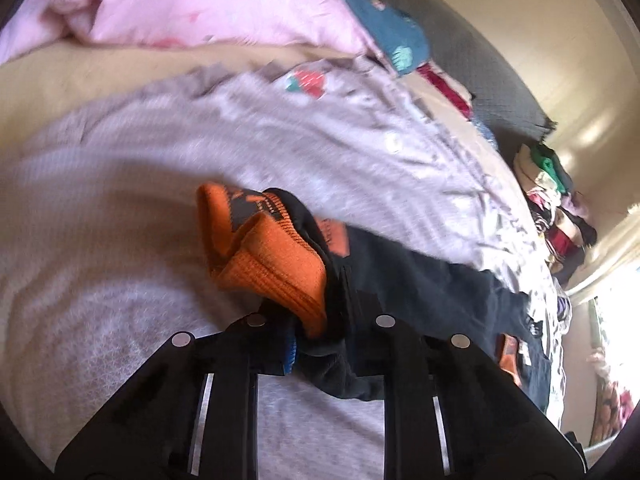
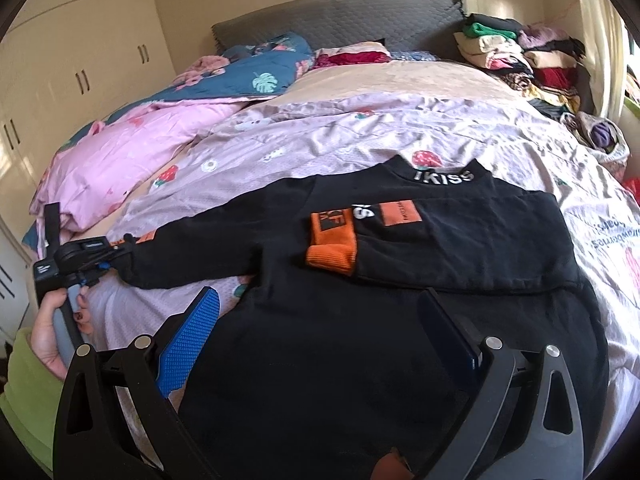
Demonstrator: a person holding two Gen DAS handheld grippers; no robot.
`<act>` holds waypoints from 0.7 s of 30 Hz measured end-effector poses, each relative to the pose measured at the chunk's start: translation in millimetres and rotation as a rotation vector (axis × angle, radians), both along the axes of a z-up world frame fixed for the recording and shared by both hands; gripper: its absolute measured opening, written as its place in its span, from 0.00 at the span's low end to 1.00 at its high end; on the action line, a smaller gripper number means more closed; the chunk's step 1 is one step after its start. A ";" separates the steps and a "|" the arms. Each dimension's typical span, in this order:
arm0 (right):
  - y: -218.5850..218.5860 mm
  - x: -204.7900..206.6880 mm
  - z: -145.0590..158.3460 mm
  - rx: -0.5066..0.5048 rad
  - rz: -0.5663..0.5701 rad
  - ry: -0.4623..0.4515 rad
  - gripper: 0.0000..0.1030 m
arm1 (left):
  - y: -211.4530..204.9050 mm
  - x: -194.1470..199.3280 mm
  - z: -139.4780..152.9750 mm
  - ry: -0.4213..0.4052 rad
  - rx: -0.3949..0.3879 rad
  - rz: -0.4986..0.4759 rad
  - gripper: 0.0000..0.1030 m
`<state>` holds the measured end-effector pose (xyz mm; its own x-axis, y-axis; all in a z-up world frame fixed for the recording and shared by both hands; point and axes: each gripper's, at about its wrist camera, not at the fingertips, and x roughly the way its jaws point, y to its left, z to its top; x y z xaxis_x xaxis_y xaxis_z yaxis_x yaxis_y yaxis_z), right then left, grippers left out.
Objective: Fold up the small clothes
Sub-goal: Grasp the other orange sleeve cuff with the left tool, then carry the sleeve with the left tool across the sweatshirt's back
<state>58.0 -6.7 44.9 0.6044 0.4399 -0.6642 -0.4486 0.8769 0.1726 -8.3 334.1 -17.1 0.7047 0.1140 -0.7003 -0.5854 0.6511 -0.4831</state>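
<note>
- The left gripper is clamped tight on the orange cuff of a small black sweater.
- The cuff sticks out just past the gripper tips, bunched up, with the black sleeve trailing off to the gripper's right.
- In the right wrist view the same left gripper shows far to the left, held by a hand with a green sleeve (the nails are dark).
- The right gripper is wide open and has nothing in it.
- Its blue ridged pad sits on the left and its other finger on the right, with the sweater's black body between and under them.
- The sweater lies flat on the bed, right in front of the right gripper.
- One sleeve is folded across the chest, so its orange cuff rests ahead of the right gripper, near the middle.
- The collar with white letters is farther ahead.
- Under the sweater is a lilac sheet with strawberries on it.
- A pink quilt lies ahead and to the left.
- A grey headboard stands far ahead.
- A pile of folded clothes sits far ahead on the right.
</note>
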 end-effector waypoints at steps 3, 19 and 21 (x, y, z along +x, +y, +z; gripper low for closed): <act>-9.1 2.5 -0.1 0.011 -0.024 0.003 0.96 | -7.5 3.0 18.6 -0.043 0.024 -0.022 0.11; -72.6 13.2 -6.4 0.074 -0.200 0.059 0.96 | -79.8 60.8 79.2 -0.190 0.028 -0.206 0.09; -79.6 13.8 -6.7 0.085 -0.216 0.061 0.96 | -91.0 67.2 85.5 -0.203 0.033 -0.230 0.09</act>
